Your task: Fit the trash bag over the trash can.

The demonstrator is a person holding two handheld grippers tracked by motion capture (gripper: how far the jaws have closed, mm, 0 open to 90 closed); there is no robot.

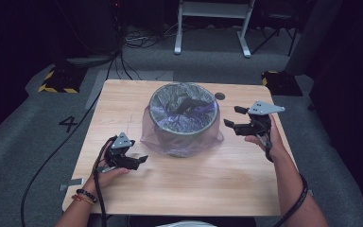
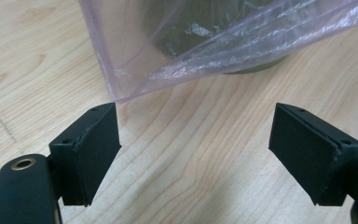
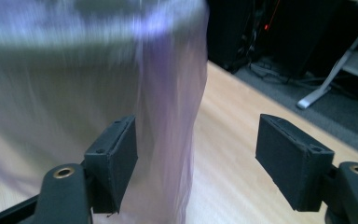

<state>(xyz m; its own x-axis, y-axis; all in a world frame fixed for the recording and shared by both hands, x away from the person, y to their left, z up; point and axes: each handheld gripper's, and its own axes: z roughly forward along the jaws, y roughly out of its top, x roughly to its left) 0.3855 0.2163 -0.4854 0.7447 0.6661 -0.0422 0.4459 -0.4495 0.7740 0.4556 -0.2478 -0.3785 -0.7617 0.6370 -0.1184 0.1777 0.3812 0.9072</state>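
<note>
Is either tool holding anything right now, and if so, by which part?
Nothing. Left tool and right tool are open beside the bag over the bin.

Wood table [image 1: 184,184] w/ bagged bin [image 1: 183,124]

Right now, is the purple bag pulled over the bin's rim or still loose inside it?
Over the rim. The bag drapes down outside the bin, its loose hem spread on the table.

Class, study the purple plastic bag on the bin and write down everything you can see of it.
The purple plastic bag is thin, see-through and crinkled. It lines a round grey bin on the wooden table, folded over the rim and hanging loose down the outside, its skirt pooling on the tabletop. Only bin and table touch it; both open grippers stand clear.
</note>
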